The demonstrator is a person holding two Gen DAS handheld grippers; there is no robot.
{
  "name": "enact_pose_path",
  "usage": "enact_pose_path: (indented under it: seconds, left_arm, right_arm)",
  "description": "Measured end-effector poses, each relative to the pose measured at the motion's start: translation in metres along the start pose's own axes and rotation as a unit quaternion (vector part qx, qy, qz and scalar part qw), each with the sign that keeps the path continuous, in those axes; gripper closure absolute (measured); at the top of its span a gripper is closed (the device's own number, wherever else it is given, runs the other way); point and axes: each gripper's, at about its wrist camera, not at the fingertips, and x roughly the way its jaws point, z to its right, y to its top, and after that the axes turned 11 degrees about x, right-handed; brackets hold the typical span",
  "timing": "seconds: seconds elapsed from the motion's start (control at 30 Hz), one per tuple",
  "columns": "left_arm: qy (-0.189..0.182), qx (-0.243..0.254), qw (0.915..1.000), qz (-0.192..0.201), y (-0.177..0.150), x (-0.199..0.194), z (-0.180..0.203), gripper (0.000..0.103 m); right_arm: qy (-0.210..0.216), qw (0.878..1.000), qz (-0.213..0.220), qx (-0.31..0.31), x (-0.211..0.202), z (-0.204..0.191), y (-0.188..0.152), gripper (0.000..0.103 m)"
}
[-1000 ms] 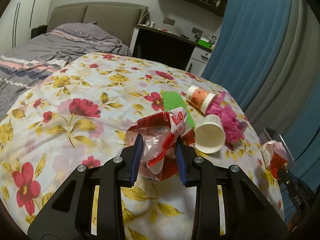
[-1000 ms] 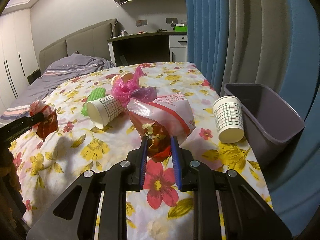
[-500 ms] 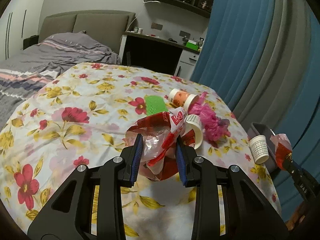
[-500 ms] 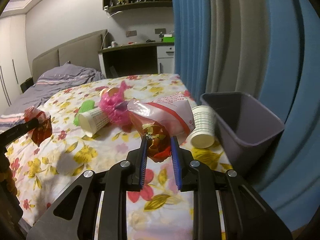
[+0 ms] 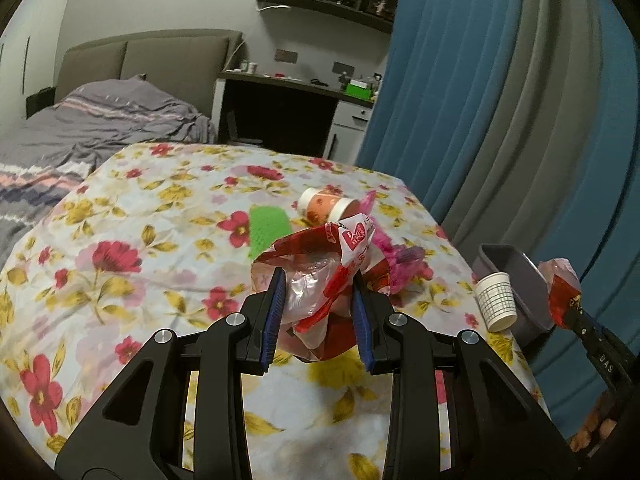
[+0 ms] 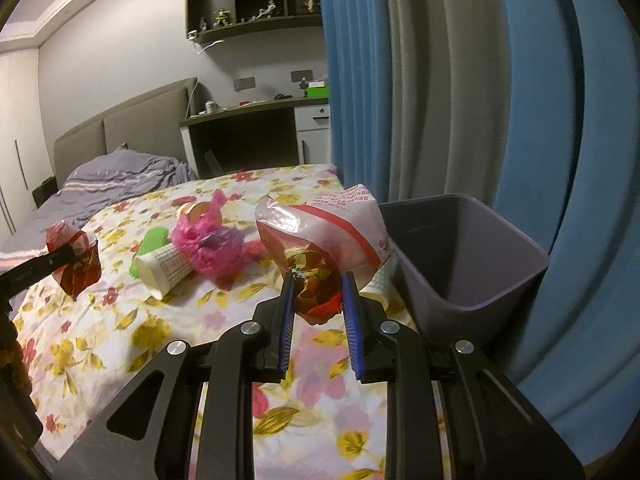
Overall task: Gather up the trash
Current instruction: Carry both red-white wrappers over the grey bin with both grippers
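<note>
Currently left gripper (image 5: pixel 318 312) fingers clamped on red-white wrapper (image 5: pixel 320 276); right gripper (image 6: pixel 318 316) fingers clamped on snack bag (image 6: pixel 324 240), near purple bin (image 6: pixel 468 256) at right of floral bed (image 6: pixel 120 320).

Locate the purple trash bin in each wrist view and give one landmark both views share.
Left wrist view: the purple trash bin sits at the right edge, past the checked paper cup, beside the blue curtain.
Right wrist view: the bin is right of centre, open, off the table's corner.
Shared landmark: the pink plastic bag.
</note>
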Motion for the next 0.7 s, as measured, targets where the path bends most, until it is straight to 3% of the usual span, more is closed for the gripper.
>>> enact_pose_path:
  seconds: [0.33,0.53,0.7]
  left_arm:
    - [-0.057,0.054,0.9969,0.003,0.038,0.018,0.058,0.072]
    - [-0.111,0.102,0.9885,0.014,0.07,0.039,0.121,0.072]
    - [-0.165,0.112,0.9799,0.002,0.09,0.07,0.173,0.072]
  right_arm:
    - [-0.04,0.999,0.026,0.026,0.003,0.042,0.026,0.079]
    - [-0.065,0.996,0.043,0.039,0.009,0.066,0.047,0.079]
    - [-0.079,0.994,0.059,0.048,0.013,0.081,0.062,0.079]
